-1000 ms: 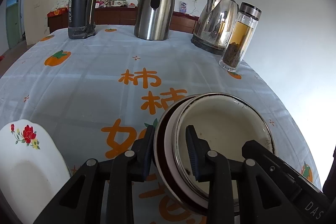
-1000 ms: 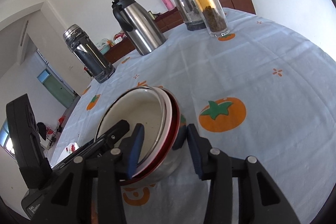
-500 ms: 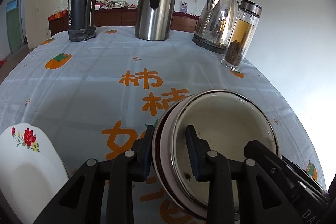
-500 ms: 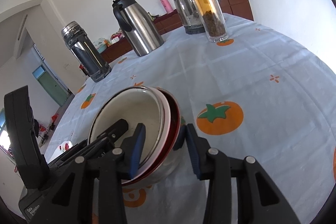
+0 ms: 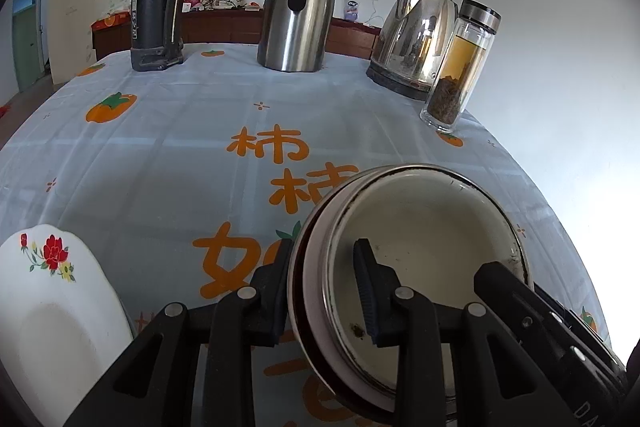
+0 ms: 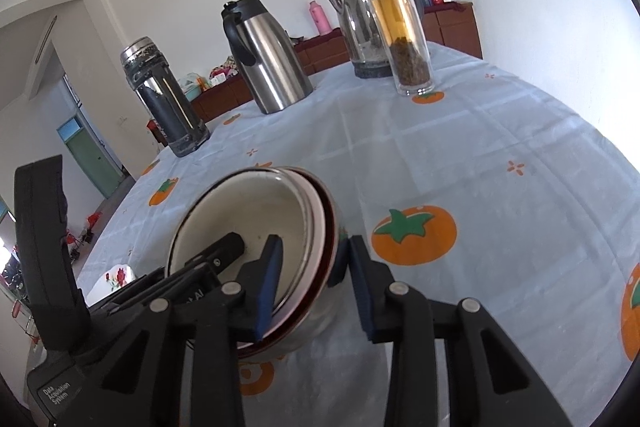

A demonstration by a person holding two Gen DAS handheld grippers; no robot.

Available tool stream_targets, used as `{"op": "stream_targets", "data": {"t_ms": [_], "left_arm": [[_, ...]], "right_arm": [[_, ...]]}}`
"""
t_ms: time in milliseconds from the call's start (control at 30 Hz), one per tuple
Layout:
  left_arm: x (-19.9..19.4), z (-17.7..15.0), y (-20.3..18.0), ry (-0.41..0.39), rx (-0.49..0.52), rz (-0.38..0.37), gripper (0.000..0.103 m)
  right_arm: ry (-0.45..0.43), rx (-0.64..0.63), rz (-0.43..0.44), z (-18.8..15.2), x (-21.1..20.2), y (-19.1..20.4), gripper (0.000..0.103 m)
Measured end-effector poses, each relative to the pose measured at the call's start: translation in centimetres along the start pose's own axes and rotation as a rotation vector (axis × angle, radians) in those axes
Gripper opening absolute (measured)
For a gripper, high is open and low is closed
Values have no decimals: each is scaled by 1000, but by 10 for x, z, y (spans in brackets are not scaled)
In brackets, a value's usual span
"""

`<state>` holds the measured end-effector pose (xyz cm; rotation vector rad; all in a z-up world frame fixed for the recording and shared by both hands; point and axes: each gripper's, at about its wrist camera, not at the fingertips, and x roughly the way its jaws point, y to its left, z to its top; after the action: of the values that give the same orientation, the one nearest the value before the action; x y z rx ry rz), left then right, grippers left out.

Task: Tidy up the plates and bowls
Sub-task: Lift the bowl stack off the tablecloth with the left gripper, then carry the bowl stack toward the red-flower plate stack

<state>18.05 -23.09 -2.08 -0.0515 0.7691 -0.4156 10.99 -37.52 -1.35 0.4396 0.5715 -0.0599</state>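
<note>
The left claw (image 5: 322, 283) is clenched on the near rim of the stacked bowls (image 5: 424, 239), one pad inside, one outside. The right claw (image 6: 312, 267) straddles the opposite rim (image 6: 320, 227), its jaws closing, pads not clearly pressing. The stack sits tilted at lower centre on the persimmon-print surface (image 5: 168, 163). A flowered plate (image 5: 52, 311) lies lower left; flasks, a kettle (image 5: 416, 35) and a tea bottle (image 5: 460, 63) stand along the top.
</note>
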Motion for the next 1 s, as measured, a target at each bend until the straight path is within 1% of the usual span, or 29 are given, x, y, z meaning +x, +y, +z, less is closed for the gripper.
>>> {"op": "stream_targets", "data": {"t_ms": [167,367,533,767,1000], "left_arm": [[-6,1,-1,-19,8,3,33],[-16,0,-5,-47,21,-3,33],[-22,-1,-6,-60,39,6,33],[-31,-8,-9,-72,68,8,33],[-45,-16,-12,-83,91,-5,33]], "right_arm": [[19,32,18,-1,1,-5,33],[4,55,27,-2,-6,-6,33],[22,105,44,-5,-7,-10,33],[-8,88,24,-11,-22,-2,33],[-18,121,36,-21,-37,-4,33]]}}
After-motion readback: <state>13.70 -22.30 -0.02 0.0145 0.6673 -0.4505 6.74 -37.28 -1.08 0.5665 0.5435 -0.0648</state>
